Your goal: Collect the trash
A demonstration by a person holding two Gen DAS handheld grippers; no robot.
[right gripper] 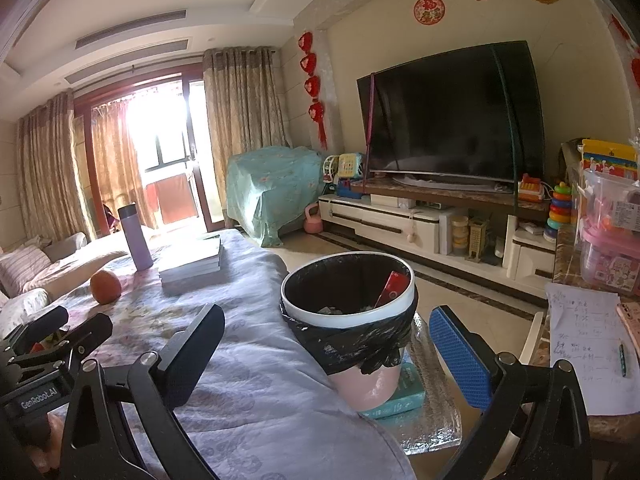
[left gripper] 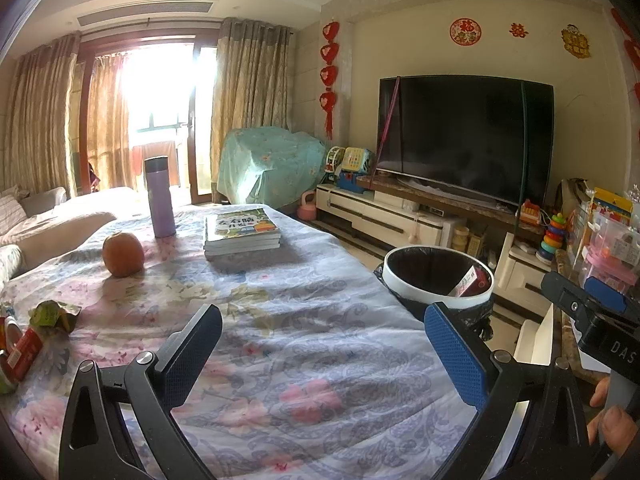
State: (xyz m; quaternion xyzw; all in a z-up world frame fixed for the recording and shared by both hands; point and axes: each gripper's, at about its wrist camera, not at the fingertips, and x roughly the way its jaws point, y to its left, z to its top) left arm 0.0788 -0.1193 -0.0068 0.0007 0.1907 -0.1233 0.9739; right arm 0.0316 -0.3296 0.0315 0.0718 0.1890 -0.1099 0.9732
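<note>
Black-lined bin [right gripper: 348, 312] sits off the table [left gripper: 320, 340] edge — both my grippers, left [left gripper: 324, 356] and right [right gripper: 326, 360], gape empty; wrappers [left gripper: 36, 336] (far left) could snag cloth.

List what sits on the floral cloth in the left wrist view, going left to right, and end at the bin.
Red wrapper → green wrapper → orange → purple flask → stack of books → trash bin, off the cloth's right edge.
</note>
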